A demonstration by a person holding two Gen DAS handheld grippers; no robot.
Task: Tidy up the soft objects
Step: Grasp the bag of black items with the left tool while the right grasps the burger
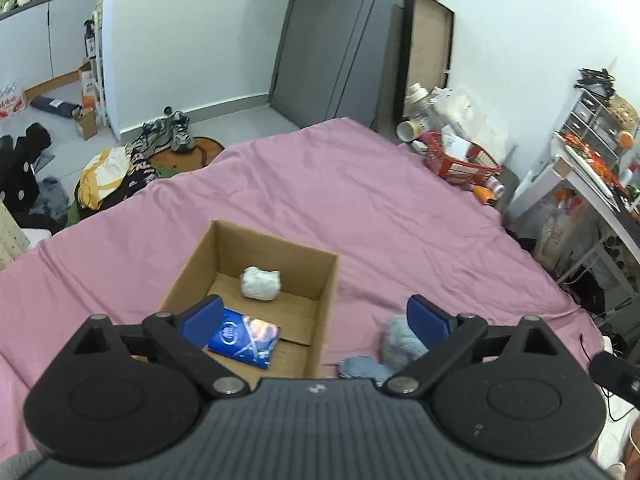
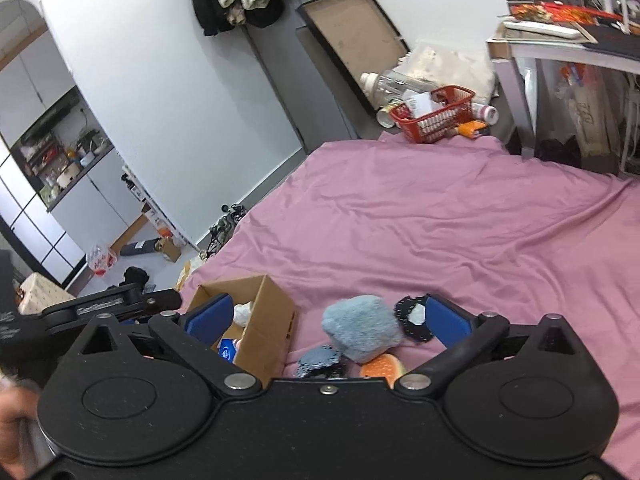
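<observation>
An open cardboard box [image 1: 192, 264] stands on the pink bed sheet and holds a white soft ball [image 1: 261, 283] and a blue packet [image 1: 245, 337]. My left gripper [image 1: 316, 316] is open and empty, above the box's near right corner. A fluffy grey-blue soft object [image 1: 400, 340] and a blue-grey flat pad [image 1: 362, 366] lie right of the box. In the right wrist view my right gripper [image 2: 328, 316] is open and empty above the fluffy object [image 2: 360, 330], a dark pad [image 2: 320, 362], an orange bun-like toy [image 2: 383, 366] and a black lacy piece [image 2: 412, 318]. The box [image 2: 264, 332] is at its left.
The pink sheet [image 1: 320, 200] covers the whole bed. A red basket [image 1: 460, 160] with bottles and cups sits at the far corner. A desk [image 2: 560, 44] with clutter stands on the right. Shoes and clothes lie on the floor at the left [image 1: 168, 136].
</observation>
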